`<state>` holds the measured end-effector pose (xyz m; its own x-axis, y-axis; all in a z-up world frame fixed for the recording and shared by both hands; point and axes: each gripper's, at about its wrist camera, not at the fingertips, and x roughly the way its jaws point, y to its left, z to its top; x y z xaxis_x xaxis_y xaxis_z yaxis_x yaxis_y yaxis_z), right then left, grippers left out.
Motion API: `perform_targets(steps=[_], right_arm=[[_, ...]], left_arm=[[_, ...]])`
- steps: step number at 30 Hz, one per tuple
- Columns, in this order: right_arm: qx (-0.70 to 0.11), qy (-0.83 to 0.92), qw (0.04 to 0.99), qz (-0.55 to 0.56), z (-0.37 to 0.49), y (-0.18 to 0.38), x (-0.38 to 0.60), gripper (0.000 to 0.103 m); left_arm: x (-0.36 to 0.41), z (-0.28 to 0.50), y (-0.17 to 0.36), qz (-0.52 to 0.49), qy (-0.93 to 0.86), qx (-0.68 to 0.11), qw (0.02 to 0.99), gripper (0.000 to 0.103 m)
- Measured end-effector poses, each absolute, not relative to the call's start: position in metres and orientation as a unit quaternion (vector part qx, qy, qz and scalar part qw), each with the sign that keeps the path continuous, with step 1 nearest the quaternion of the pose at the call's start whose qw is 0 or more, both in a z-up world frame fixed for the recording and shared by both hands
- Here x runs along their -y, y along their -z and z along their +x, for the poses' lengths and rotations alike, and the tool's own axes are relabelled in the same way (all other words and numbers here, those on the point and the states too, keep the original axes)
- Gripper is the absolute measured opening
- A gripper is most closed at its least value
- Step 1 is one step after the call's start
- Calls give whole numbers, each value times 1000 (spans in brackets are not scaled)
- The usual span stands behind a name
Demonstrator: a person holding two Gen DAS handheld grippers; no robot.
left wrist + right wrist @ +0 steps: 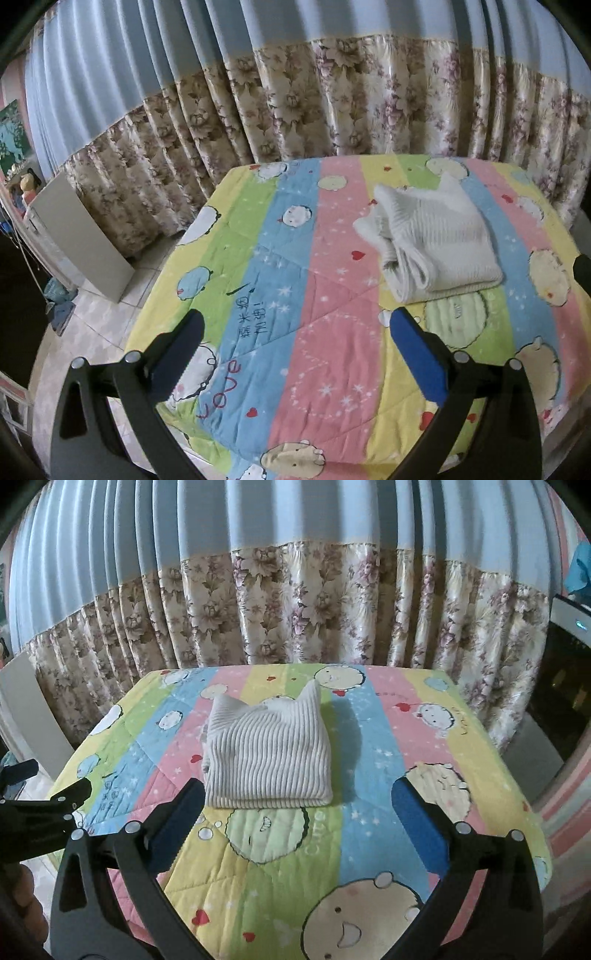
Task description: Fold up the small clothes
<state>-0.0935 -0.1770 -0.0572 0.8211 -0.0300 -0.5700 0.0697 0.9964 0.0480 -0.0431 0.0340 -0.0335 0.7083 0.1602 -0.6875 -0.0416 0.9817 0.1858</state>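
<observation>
Lying folded on the striped cartoon quilt — a white ribbed knit garment, compact, several layers thick, rolled edges showing at its near-left end. Going left to right in the left wrist view: bare tiled floor and a pale board leaning by the flowered curtain, then the left gripper held above the quilt's near-left part with jaws wide apart and nothing between them, then the garment off to the right, well clear of the fingers.

Seen from the right wrist view: the left gripper again at the far left edge, then the right gripper, jaws spread wide and empty, aimed straight at the garment, its left finger just short of the near folded edge. Two points of cloth sticking up at the far edge — not quite flat there.

Judged nearly finished for this piece: folded into a tidy block, released by both grippers. Left, perhaps, only pressing down those raised corners. No other clothes visible on the quilt.
</observation>
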Motion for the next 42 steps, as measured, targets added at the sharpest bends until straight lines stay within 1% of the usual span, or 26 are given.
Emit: perform_targets(steps=[7, 14, 24, 42], right_arm=[[-272, 66, 960, 11, -120, 25, 169, 100], [-247, 79, 966, 11, -135, 4, 169, 100], [-238, 88, 967, 14, -141, -5, 171, 100], [-228, 101, 968, 14, -146, -16, 170, 100]], left_arm=[[-36, -62, -3, 61, -57, -338, 938, 101], [-35, -74, -24, 53, -45, -316, 946, 101], [-35, -82, -37, 42, -32, -301, 952, 101], [-33, -81, -40, 44, -32, -297, 953, 101]])
